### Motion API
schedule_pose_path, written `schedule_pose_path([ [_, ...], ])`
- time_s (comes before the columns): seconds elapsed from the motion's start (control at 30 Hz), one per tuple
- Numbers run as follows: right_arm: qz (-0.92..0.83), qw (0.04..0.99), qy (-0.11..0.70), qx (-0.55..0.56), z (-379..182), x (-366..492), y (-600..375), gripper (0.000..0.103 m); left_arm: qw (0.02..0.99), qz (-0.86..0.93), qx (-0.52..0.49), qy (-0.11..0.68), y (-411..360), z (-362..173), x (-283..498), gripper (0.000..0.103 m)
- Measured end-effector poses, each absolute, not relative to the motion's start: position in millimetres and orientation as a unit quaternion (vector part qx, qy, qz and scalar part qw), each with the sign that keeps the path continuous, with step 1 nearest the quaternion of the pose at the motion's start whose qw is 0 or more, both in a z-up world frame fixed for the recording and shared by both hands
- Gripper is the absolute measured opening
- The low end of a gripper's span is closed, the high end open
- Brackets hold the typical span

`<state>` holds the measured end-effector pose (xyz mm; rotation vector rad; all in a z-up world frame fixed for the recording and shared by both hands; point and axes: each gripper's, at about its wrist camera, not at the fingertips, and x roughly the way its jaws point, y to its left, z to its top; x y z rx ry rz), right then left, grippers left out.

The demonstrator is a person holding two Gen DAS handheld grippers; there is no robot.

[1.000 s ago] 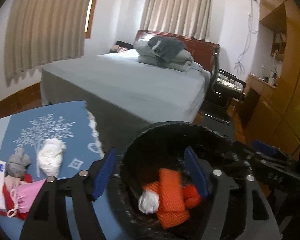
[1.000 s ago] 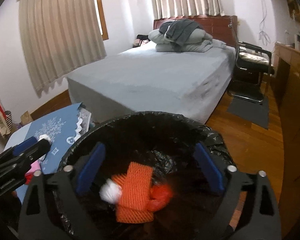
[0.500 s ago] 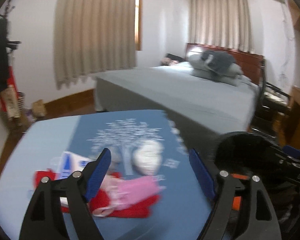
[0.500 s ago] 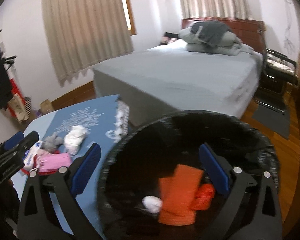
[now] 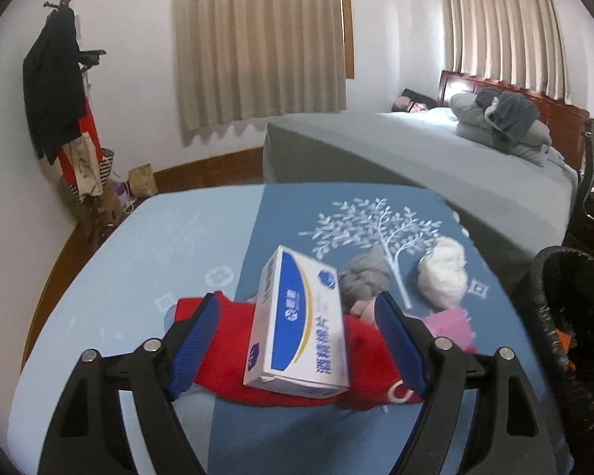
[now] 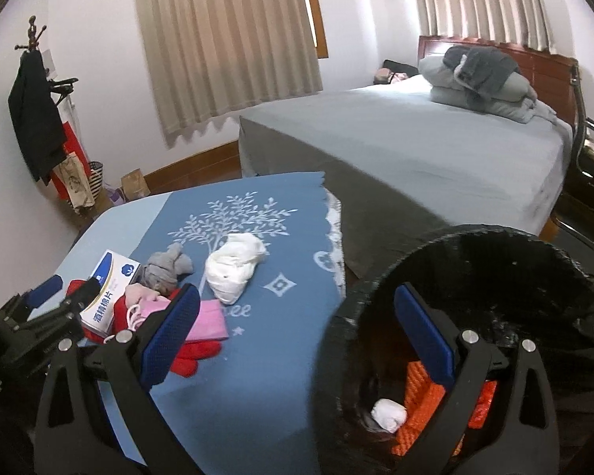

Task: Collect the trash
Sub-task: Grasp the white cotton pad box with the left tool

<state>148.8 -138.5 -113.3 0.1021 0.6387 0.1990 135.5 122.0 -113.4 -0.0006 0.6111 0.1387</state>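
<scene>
Between your left gripper's wide-spread blue pads sits a white and blue box, lying on a red cloth; a second ago that gripper looked down into the bin, and it has since swung left onto the table, with nothing held. Your right gripper is also spread wide and empty, one pad over the table edge and the other over the black-lined trash bin at the lower right of its view; it has drifted left from sitting squarely over the bin. Inside the bin lie an orange ribbed piece and a small white wad. Just past the box, in the left view, a pink mask rests on the red cloth, with a grey crumpled wad and a white crumpled wad beyond it, close together on the blue tree-print tablecloth. Farther back stands a grey-sheeted bed with folded bedding by the headboard, beige curtains on the wall, and a coat rack at the upper left.
</scene>
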Motion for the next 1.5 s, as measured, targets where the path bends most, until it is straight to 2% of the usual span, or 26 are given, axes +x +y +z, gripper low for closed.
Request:
schedule_pose_path([
  [0.6, 0.106, 0.935, 0.336, 0.040, -133, 161, -120, 0.096, 0.938, 0.068, -0.009, 0.340, 122, -145, 151, 0.079],
  [0.73, 0.108, 0.934, 0.338, 0.040, -135, 162, -118, 0.096, 0.938, 0.059, -0.016, 0.342, 124, -143, 152, 0.063],
  [0.8, 0.110, 0.934, 0.338, 0.038, -135, 162, -116, 0.096, 0.939, 0.057, -0.021, 0.339, 126, -142, 150, 0.050],
  [0.87, 0.112, 0.934, 0.338, 0.038, -135, 164, -114, 0.096, 0.941, 0.054, -0.029, 0.334, 128, -138, 147, 0.045],
  [1.17, 0.124, 0.933, 0.337, 0.031, -135, 180, -97, 0.096, 0.949, 0.049, -0.048, 0.307, 135, -123, 140, 0.038],
  [1.5, 0.119, 0.925, 0.360, 0.018, -156, 219, -74, 0.096, 0.952, 0.059, -0.048, 0.297, 140, -124, 150, 0.036],
])
